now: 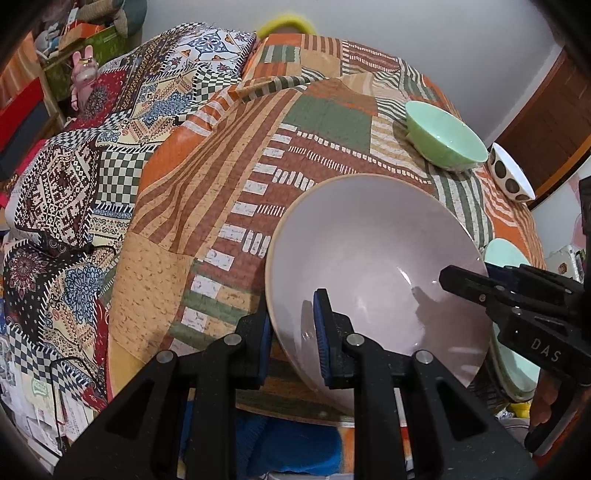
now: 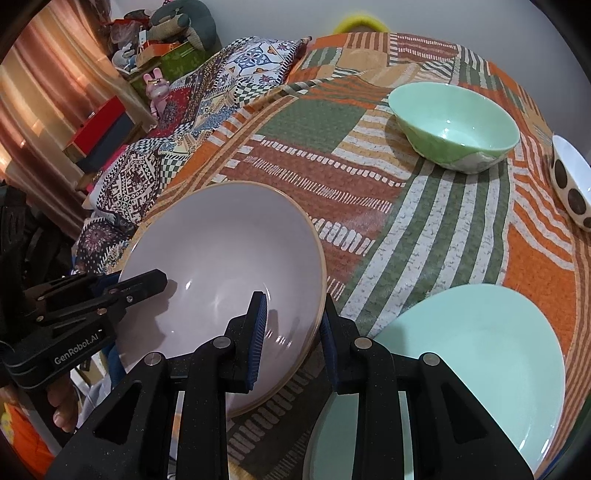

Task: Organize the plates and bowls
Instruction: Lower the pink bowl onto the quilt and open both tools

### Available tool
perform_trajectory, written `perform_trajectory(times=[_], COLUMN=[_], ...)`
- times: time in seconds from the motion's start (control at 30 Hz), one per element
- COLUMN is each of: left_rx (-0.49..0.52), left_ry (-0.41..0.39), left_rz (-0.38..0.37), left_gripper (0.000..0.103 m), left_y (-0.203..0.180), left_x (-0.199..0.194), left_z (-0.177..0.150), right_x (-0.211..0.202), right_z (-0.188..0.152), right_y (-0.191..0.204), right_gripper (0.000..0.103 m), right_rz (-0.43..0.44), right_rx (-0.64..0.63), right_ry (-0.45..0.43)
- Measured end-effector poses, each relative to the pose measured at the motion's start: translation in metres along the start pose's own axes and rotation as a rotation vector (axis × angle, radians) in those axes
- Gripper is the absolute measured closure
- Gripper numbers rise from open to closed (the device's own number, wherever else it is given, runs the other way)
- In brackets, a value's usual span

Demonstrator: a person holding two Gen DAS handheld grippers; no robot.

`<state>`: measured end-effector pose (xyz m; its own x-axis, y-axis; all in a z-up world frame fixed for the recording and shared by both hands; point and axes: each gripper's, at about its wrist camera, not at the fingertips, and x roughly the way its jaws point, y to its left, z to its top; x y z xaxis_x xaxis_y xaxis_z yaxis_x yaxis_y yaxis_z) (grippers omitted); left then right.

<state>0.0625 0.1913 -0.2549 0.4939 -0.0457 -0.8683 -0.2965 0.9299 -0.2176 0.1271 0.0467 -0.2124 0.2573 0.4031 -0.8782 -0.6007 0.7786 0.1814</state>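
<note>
On the quilted bed (image 2: 424, 221) nothing looks stacked yet. Both tongs, left (image 1: 293, 334) and right (image 2: 293, 326), grip opposite rims of the lilac plate (image 2: 221, 258); mint plate (image 2: 480, 350), green bowl (image 2: 454, 125) and spotted bowl (image 2: 570, 184) wait apart.

Lighting: even, moderately bright indoor light from above; colours read true.
Glare: small white highlights inside the grey plate (image 1: 376, 266), also in the green bowl (image 2: 456, 131).
Shadows: soft; gripper fingers cast faint dark shapes onto the grey plate's inner surface; the green bowl drops a dim shadow on the quilt (image 2: 424, 229) to its left.
Distortion: strong fisheye bulge; the quilt's stripes curve toward the edges; black vignette fills all corners.
Focus: centre sharp; the shelf clutter (image 1: 74, 48) at upper left soft; the yellow object (image 2: 360, 22) at the top edge blurred.
</note>
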Motion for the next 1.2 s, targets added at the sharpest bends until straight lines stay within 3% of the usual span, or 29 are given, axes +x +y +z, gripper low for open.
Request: perform_trajectory(times=[0.23, 0.47, 0.67, 0.87, 1.0, 1.2], left_rx=[-0.014, 0.006, 0.050, 0.114, 0.159, 0.219], left_ry=[0.016, -0.016, -0.107, -0.203, -0.285, -0.354], left_rz=[-0.005, 0.048, 0.070, 0.064, 0.044, 0.007], left_gripper=[0.083, 0.081, 0.077, 0.075, 0.061, 0.052], left_y=[0.000, -0.008, -0.024, -0.051, -0.072, -0.101], left_x=[0.000, -0.014, -0.045, -0.076, -0.098, -0.113], left_z=[-0.001, 0.004, 0.013, 0.029, 0.043, 0.063], right_x=[0.001, -0.016, -0.044, -0.073, -0.096, -0.125], right_z=[-0.003, -0.003, 0.000, 0.003, 0.007, 0.017], right_y=[0.000, -0.005, -0.009, -0.021, -0.033, -0.056], right_gripper=[0.075, 0.073, 0.066, 0.065, 0.058, 0.053], right_rz=[0.000, 0.012, 0.014, 0.011, -0.006, -0.044], right_rx=[-0.010, 0.003, 0.004, 0.022, 0.039, 0.067], right_ry=[0.006, -0.035, -0.115, -0.199, -0.269, -0.364])
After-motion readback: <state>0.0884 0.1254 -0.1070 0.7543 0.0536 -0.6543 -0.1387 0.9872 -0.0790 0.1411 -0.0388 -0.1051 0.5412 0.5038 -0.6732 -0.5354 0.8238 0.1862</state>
